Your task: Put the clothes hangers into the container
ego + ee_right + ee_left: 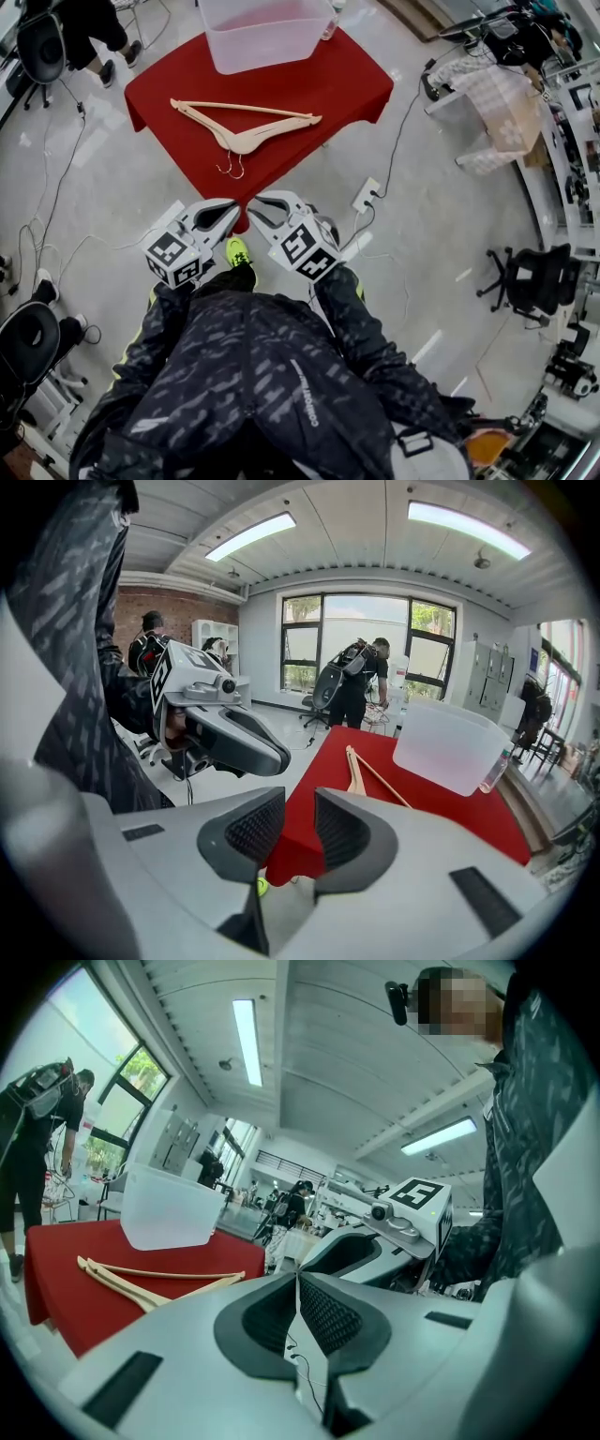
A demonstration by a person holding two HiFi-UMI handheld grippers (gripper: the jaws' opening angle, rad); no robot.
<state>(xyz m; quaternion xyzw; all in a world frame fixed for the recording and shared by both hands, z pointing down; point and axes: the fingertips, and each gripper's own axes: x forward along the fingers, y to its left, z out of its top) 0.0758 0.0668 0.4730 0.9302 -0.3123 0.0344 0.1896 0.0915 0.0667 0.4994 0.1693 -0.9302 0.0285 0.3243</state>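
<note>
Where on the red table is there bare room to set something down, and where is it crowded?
Bare: the right side of the red table, between the wooden hangers and the right edge; the left corner beside the translucent container; a narrow strip between container and hangers. Crowded: the middle, under the hangers, and toward the near corner, where their hooks lie.

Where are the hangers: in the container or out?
Out. The wooden hangers lie on the red table, beside the translucent container, which looks empty.

White print (302, 392) on dark jacket (234, 366), perhaps a brand, not legible
</note>
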